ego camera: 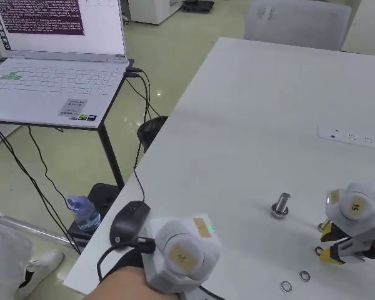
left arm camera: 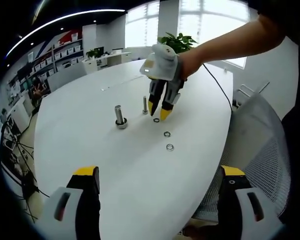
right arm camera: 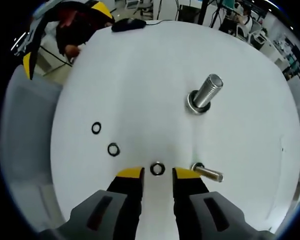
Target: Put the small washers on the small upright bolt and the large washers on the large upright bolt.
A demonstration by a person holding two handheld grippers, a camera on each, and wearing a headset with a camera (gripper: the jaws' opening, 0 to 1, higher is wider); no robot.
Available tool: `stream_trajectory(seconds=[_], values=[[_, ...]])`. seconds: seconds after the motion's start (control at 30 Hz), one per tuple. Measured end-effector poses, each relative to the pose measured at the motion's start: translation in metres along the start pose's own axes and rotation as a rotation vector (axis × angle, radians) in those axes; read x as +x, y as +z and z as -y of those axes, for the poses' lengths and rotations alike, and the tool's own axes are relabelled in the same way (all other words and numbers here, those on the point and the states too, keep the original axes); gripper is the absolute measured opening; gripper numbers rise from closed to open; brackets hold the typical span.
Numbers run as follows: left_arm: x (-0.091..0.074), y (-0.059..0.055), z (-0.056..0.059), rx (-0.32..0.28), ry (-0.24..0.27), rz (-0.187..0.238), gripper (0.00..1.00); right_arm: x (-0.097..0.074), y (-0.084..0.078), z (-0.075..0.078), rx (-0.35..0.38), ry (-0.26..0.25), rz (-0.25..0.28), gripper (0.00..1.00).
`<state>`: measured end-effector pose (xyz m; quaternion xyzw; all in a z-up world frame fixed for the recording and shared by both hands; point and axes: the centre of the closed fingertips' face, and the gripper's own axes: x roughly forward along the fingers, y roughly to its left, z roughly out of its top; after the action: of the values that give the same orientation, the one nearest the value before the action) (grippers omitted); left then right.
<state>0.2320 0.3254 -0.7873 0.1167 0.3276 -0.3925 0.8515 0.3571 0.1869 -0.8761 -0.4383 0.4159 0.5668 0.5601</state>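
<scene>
the left gripper (left arm camera: 158, 172) is held wide open over the table (left arm camera: 90, 100); in the head view its jaws are hidden behind its own body. the right gripper (right arm camera: 158, 172) is parted narrowly, with a washer (right arm camera: 157, 168) lying flat between the tips, though contact cannot be made out. the small bolt (right arm camera: 208, 173) stands just beside it. two loose washers (right arm camera: 113, 149) lie apart. farther off, the large bolt (right arm camera: 205, 92) stands upright, and a mouse (right arm camera: 130, 23) is seen at the far edge.
</scene>
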Motion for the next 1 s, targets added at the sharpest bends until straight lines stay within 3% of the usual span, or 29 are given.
stream_trajectory(seconds=[1.0], values=[[-0.0013, 0.0003, 0.0048, 0.003, 0.001, 0.001, 0.94, 0.0022, -0.0011, -0.0014, -0.007, 0.001, -0.022, 0.14]])
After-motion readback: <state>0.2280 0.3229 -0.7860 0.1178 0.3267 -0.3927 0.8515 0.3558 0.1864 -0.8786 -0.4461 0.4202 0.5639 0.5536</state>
